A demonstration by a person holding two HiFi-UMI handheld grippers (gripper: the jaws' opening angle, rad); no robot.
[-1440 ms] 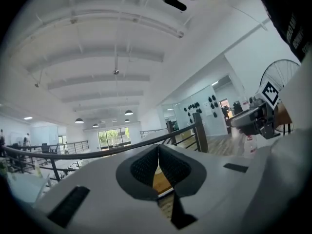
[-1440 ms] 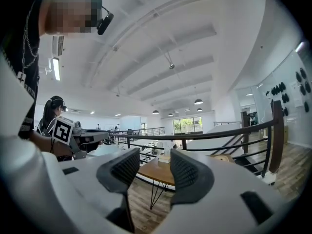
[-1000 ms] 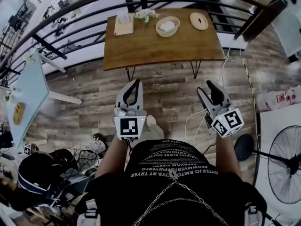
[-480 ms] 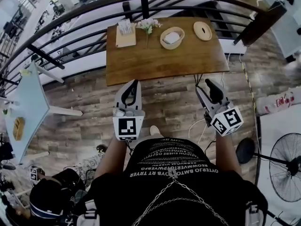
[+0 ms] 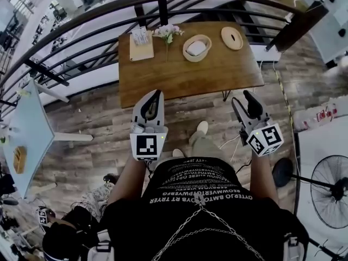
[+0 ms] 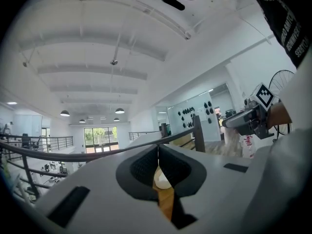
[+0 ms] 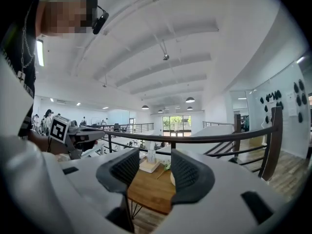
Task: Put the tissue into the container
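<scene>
Tissue: far left on table, small, blurry.
Container: white contents unclear.
Left gripper: clenched, empty.
Right gripper: released.

The only legible writing is on the person's black shirt, at lower centre of the head view: rows of white capitals, the lowest reading roughly "OYTERJO BMTOVS RT TRYER". The rows above it are too small to read with confidence. At the right edge, a white bag on the floor carries red print, too small to read.
</scene>
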